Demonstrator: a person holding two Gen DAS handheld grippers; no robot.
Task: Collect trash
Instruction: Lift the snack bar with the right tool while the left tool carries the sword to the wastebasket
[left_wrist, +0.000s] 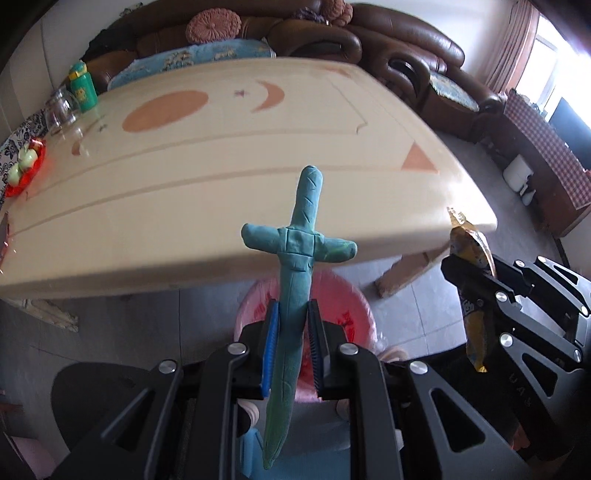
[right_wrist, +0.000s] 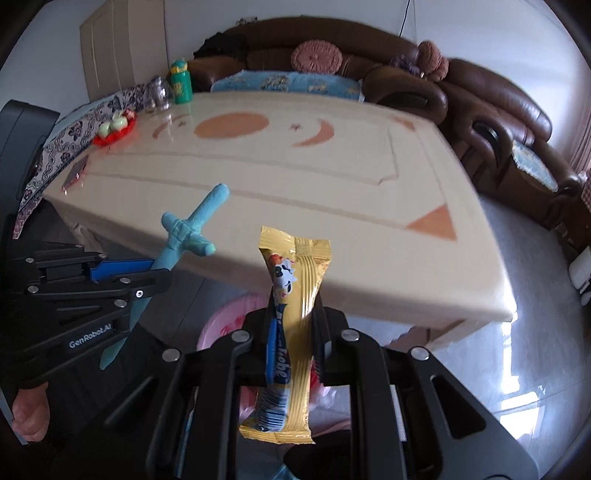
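The left gripper (left_wrist: 291, 332) is holding a teal sword-shaped piece of modelling clay (left_wrist: 299, 251); its jaws are clamped on the blade, and the crossguard and the handle are standing out beyond the jaws. The blade tip is hanging back below the jaws, toward the camera. The right gripper (right_wrist: 295, 332) is holding a yellow foil snack wrapper with a small cartoon figure (right_wrist: 295, 317); its jaws are pressing on the middle of the wrapper, and both crimped ends are sticking out, one ahead of the jaws and one behind. Under and just behind both pairs of jaws a pink round bin with a thin plastic liner (left_wrist: 343, 295) is standing on the grey tiled floor (left_wrist: 129, 325). Ahead of the jaws the cream table with orange shapes (left_wrist: 221, 177) is spreading out. At its far left, well apart from the jaws, a green bottle (left_wrist: 83, 86), a clear glass jar (left_wrist: 61, 110) and a red dish with pale green fruit (left_wrist: 26, 166) are standing. Beyond the table a brown leather sofa (left_wrist: 388, 40) is standing.
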